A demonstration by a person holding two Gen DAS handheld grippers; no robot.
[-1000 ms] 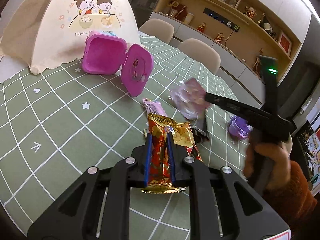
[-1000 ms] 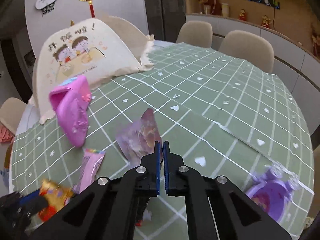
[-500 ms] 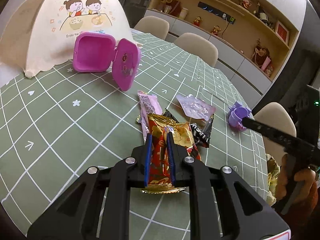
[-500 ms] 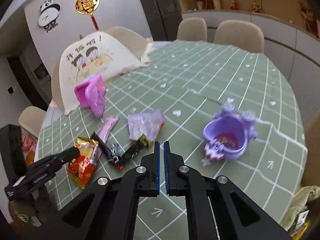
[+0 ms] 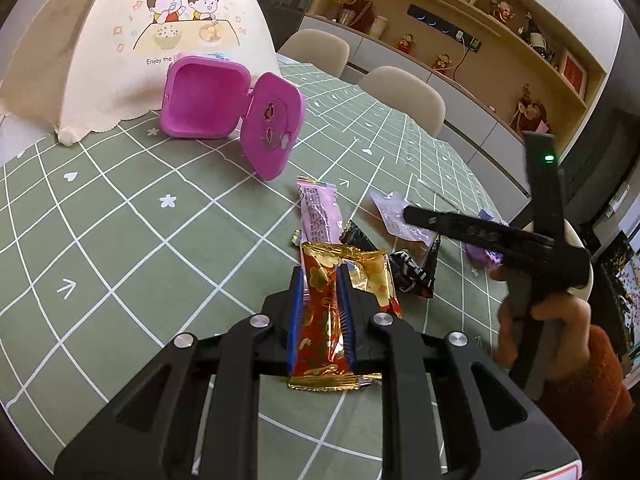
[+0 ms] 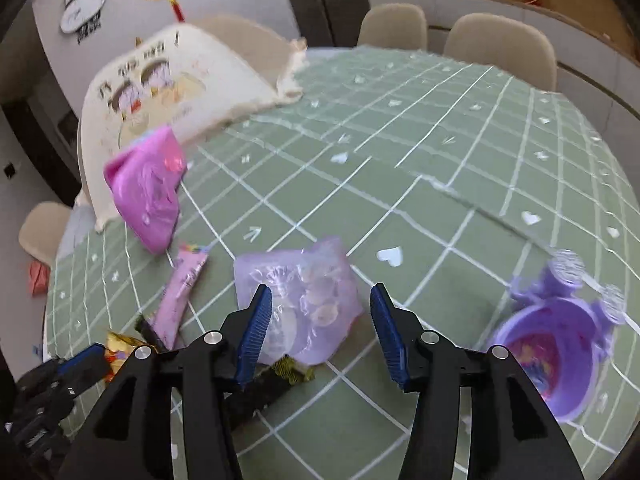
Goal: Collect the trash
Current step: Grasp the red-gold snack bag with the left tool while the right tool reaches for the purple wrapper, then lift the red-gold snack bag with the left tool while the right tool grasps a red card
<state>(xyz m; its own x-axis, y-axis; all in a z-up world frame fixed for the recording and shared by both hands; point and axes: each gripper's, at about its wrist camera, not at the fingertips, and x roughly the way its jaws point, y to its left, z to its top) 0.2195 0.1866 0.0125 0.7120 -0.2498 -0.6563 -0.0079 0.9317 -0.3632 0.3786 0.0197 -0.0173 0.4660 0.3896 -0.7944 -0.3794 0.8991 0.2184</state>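
My left gripper (image 5: 320,312) is low over the green checked tablecloth, its jaws opening a little, with the pads still against a red and gold wrapper (image 5: 344,276). My right gripper (image 6: 320,320) is opening wide just above a lilac see-through bag (image 6: 304,292), and its pads do not touch the bag. A long pink wrapper (image 5: 318,212) and a black wrapper (image 5: 412,272) lie between the two grippers. In the left wrist view, the right gripper (image 5: 416,216) reaches in from the right, held by a hand in an orange sleeve.
An open pink box (image 5: 200,100) stands at the back with its lid (image 5: 272,132) hanging open. Behind it is a cream food cover (image 5: 180,40). A purple cup (image 6: 556,352) holding wrappers sits at the right. Chairs ring the table's far edge.
My right gripper, shut and pulled back half a second ago, has come down over the lilac bag with its jaws spread. The left jaws stand slightly wider on the red and gold wrapper.
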